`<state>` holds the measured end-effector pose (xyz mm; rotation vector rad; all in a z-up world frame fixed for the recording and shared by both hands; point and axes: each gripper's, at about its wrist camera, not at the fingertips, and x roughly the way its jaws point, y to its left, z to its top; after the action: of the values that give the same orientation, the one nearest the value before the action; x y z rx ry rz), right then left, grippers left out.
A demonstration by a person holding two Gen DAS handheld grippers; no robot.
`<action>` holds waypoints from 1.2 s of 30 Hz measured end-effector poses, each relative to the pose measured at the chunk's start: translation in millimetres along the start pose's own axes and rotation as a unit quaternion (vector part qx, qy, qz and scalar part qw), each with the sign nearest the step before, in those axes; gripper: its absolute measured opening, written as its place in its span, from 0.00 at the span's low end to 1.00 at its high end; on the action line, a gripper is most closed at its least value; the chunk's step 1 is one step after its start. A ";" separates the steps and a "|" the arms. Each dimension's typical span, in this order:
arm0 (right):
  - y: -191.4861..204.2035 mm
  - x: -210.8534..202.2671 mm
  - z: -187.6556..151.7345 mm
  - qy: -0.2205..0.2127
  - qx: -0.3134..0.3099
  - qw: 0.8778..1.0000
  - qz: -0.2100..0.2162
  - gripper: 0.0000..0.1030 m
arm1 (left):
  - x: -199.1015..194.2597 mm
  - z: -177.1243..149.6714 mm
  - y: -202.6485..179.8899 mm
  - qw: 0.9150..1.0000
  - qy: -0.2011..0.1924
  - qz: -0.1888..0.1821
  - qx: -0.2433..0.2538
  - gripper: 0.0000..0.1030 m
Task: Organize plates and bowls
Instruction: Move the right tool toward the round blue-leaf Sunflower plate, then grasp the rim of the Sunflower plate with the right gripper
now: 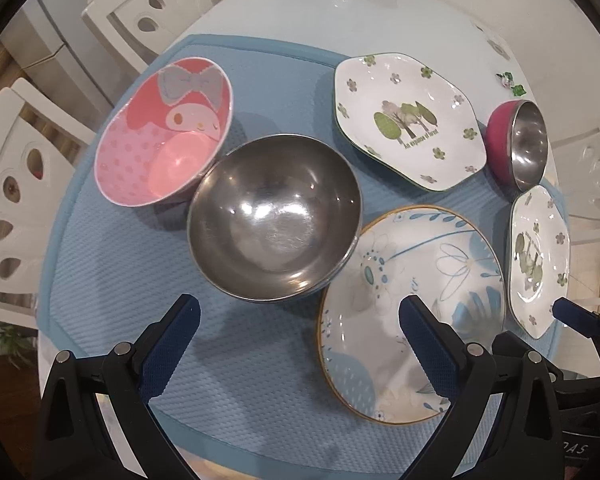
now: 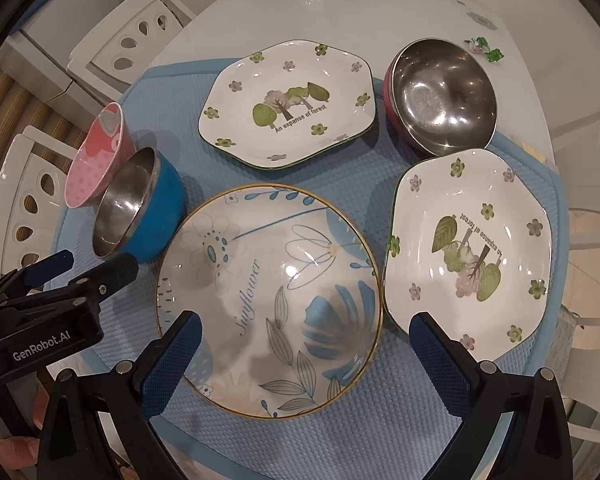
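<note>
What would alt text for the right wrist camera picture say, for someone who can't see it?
An open claw hovers over a round sunflower plate on a blue mat. Around it sit two hexagonal forest plates, a pink-sided steel bowl, a blue-sided steel bowl and a pink cartoon bowl.

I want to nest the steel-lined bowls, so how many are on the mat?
2: the blue-sided bowl at the mat's left beside the pink cartoon bowl, and the magenta-sided bowl at its far right corner. None looks hidden.

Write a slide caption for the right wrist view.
Open right gripper hovers above a round sunflower plate among hexagonal plates and bowls on a blue mat.
</note>
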<state>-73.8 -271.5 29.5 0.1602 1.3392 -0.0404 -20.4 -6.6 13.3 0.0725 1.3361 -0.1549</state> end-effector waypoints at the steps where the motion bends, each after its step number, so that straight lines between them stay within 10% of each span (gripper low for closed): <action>1: 0.0 -0.2 -0.1 -0.001 0.000 1.000 0.000 1.00 | 0.0 0.2 0.3 1.000 0.000 -0.001 0.000 0.97; 36: 1.4 5.2 -2.7 0.014 -0.001 1.000 0.008 1.00 | 5.3 -6.1 6.2 0.999 0.024 -0.027 -0.018 0.97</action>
<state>-75.1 -269.4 24.0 0.1707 1.3652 -0.0243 -24.1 0.0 6.5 0.0101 1.3886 -0.1754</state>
